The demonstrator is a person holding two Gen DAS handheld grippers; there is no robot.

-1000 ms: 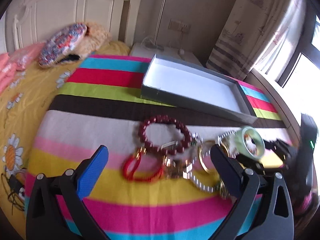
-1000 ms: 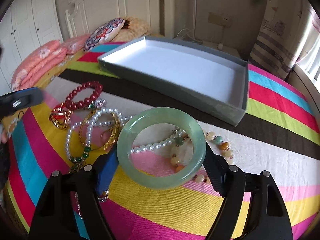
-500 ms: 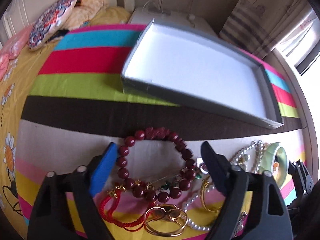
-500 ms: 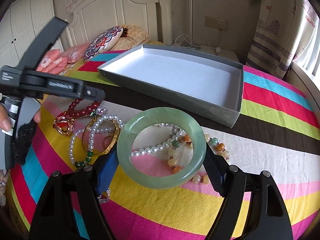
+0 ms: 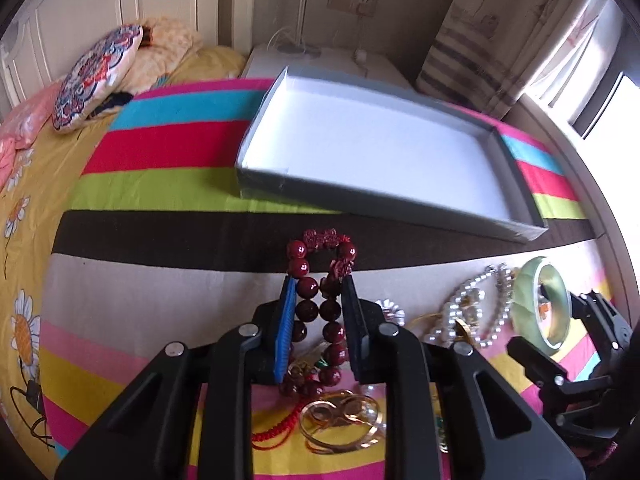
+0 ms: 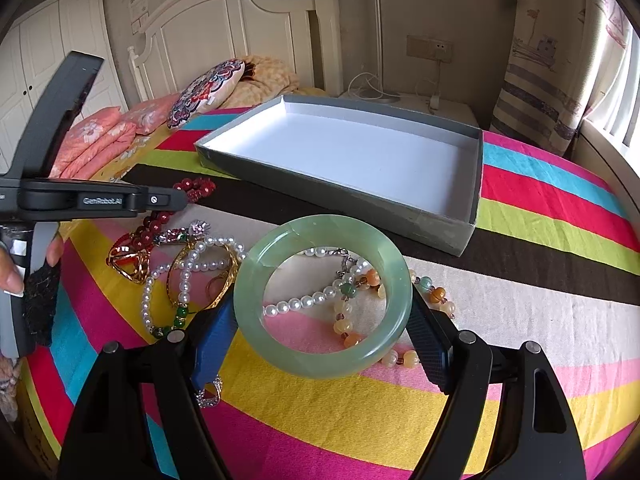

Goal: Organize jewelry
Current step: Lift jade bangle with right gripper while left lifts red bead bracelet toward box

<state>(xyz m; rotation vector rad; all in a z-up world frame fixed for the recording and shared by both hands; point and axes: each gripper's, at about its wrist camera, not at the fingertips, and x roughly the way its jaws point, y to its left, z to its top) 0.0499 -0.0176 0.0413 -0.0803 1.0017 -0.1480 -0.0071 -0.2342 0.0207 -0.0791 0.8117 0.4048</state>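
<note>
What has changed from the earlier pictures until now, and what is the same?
The left tool came forward over the dark red bead bracelet and its jaws have just been closing, squeezing the loop narrow between the pads. The right tool kept its place, holding the green jade bangle. The grey tray and the other jewelry stayed put.

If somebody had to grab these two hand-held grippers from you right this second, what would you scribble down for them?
Left hand-held gripper: jaws just closed in on the dark red bead bracelet, squeezing its two sides together on the striped blanket.
Right hand-held gripper: clamped across the green bangle.
Grey box: nothing in it.
Pearl strand, gold bangle, amber bead strand, red cord bracelet: loose on the blanket.
Done: nothing boxed. Left: probably both held pieces, then the rest, go into the box.
</note>
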